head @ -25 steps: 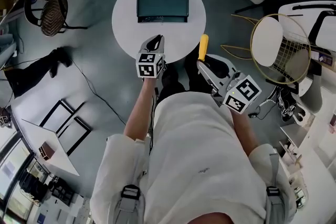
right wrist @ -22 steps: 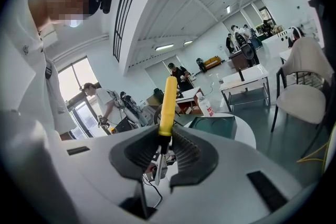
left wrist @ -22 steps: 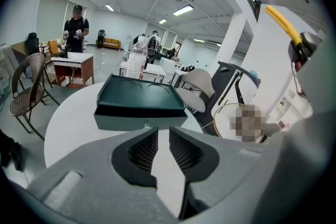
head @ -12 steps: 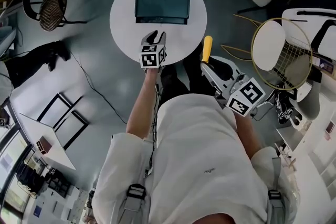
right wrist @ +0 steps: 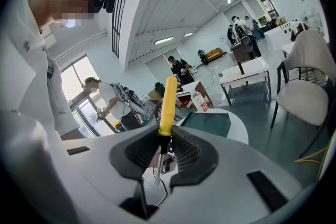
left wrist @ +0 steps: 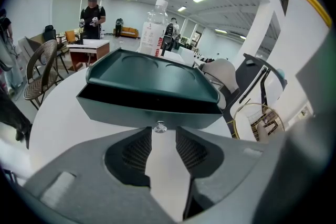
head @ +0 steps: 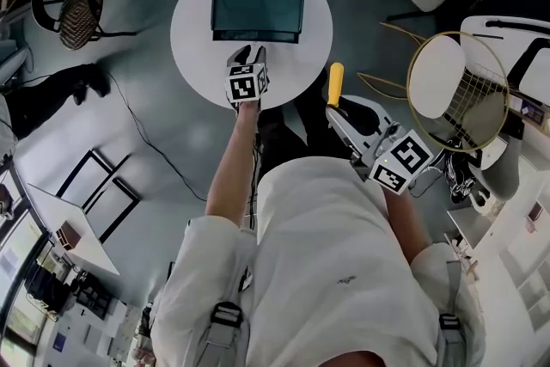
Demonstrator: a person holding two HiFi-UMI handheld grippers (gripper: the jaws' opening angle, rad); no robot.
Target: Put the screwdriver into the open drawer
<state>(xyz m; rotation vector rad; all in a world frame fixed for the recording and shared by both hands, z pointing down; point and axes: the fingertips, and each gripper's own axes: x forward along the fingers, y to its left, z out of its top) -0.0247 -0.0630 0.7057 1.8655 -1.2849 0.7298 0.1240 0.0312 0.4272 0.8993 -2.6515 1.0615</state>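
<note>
- Grips the screwdriver (right wrist: 168, 102) in the right gripper (right wrist: 164, 140), pads closed on the dark collar just below the yellow handle; handle up past the jaw tips, bare shaft hanging down between the jaws.
- In the head view, carries the screwdriver (head: 334, 83) in the air off the right rim of the round table (head: 193, 26), well apart from the drawer; not yet in.
- Faces the drawer front (left wrist: 131, 110) of the dark green box (head: 258, 9) with the left gripper (left wrist: 164, 136); jaws just been opening, now wide apart; small shiny knob (left wrist: 160, 127) right at the jaw tips, neither pad pressing on it; nothing held.
- Looks barely pulled out, if at all; cannot tell the size of any gap behind the front; probably needs pulling first.
- Could slip off the knob if closed too short of it; small, smooth, and only at the very tips.
- Could drag the whole box toward the table edge instead of sliding the drawer out; nothing seen bracing it; could also tip the bottle (left wrist: 154, 29) just behind it with a jolt.
- Could swing in the pads on the way over; narrow collar, long handle above; could be twisted loose by a knock against the box's top lip.
- Could jam across the opening if lowered at an angle or into too small a gap.
</note>
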